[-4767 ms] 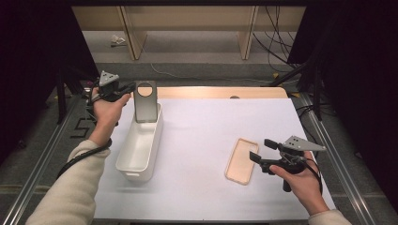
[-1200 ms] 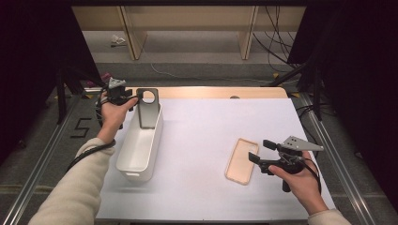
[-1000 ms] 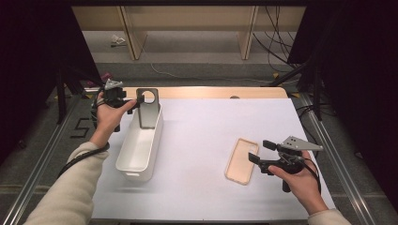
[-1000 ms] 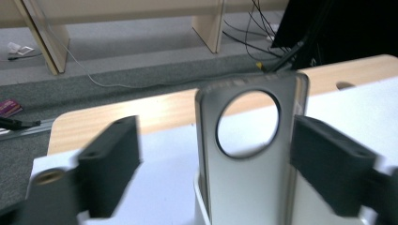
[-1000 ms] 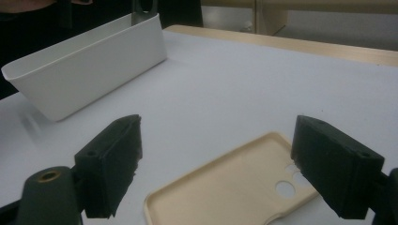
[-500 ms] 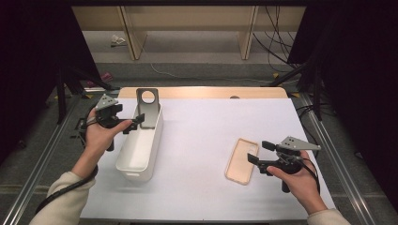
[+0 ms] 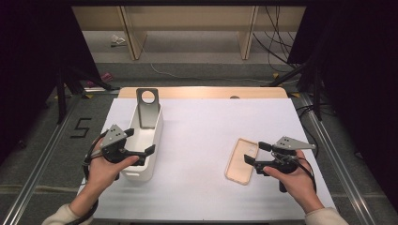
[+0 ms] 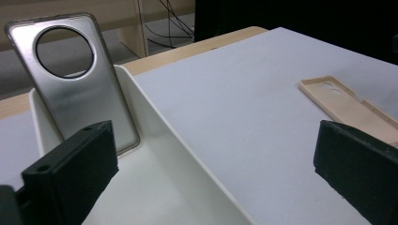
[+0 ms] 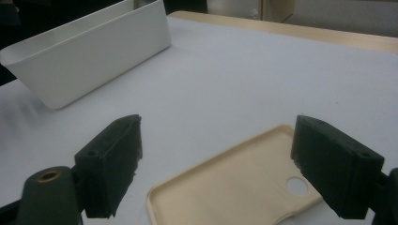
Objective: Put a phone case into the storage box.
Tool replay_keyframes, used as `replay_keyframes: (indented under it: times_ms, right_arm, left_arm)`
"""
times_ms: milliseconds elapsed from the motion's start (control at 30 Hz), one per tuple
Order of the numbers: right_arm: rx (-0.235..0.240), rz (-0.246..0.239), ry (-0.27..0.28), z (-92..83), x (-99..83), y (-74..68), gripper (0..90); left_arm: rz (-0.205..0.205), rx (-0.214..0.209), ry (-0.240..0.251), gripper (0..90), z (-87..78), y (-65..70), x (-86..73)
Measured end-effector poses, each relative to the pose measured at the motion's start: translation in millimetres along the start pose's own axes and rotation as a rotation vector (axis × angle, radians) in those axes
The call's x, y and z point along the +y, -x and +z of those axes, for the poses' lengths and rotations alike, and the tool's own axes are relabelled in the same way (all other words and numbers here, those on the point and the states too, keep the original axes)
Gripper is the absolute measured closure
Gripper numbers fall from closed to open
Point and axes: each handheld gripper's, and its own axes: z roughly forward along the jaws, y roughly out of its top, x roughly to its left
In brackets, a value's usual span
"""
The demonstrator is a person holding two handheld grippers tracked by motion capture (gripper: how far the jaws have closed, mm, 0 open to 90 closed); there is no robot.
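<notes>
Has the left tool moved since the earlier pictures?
Yes. The left tool has come back from the grey phone case at the white bin's far end to its near end, empty.

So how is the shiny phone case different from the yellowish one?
The silver phone case stands up, leaning on the end wall of the white tub; the cream phone case lies flat on the table. The silver one looks like shiny metal, the cream one dull. The silver one has one big round hole, the cream one small holes. Both are rounded rectangles.
</notes>
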Motion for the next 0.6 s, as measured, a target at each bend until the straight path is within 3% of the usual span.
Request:
replay_keyframes:
  times_ms: [233, 600]
  right_arm:
    - [0.007, -0.003, -0.009, 3.4, -0.1, -2.0, 17.6]
    - [0.013, -0.009, -0.011, 5.3, 0.1, -3.0, 17.6]
  left_arm:
    - [0.034, -0.015, -0.002, 0.0, -3.3, 14.8, -8.0]
    - [0.047, -0.026, -0.015, 0.0, -1.5, 19.7, -11.2]
